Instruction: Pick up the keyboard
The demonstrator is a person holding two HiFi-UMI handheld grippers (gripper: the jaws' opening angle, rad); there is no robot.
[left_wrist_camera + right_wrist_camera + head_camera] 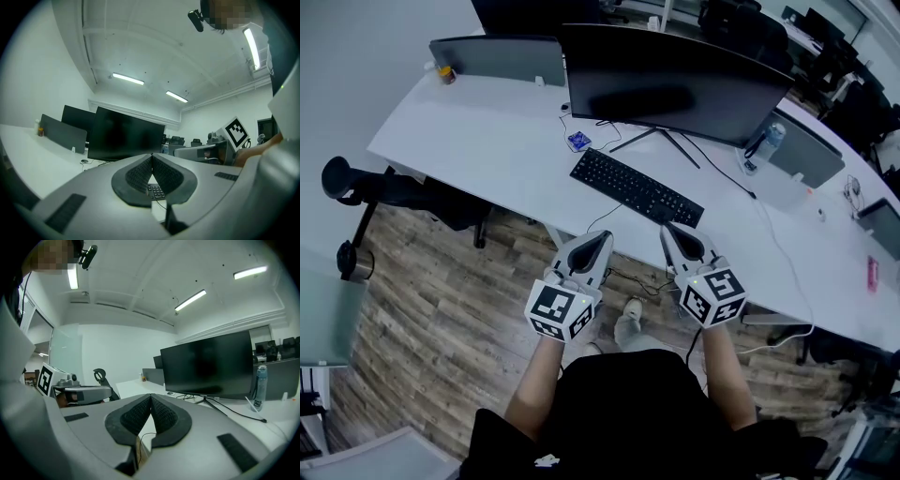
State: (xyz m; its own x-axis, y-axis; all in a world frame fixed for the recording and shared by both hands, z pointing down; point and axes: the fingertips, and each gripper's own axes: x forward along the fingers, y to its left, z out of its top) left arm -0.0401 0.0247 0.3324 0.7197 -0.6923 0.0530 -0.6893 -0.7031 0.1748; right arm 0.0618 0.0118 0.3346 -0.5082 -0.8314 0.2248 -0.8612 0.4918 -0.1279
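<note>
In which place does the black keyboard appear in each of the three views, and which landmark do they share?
Head view: the keyboard lies mid-picture on the white desk, before the monitor.
Left gripper view: a small part shows low in the middle, just under the shut jaws of the left gripper.
Right gripper view: not in it.
Shared landmark: the dark monitor, in all three views.
</note>
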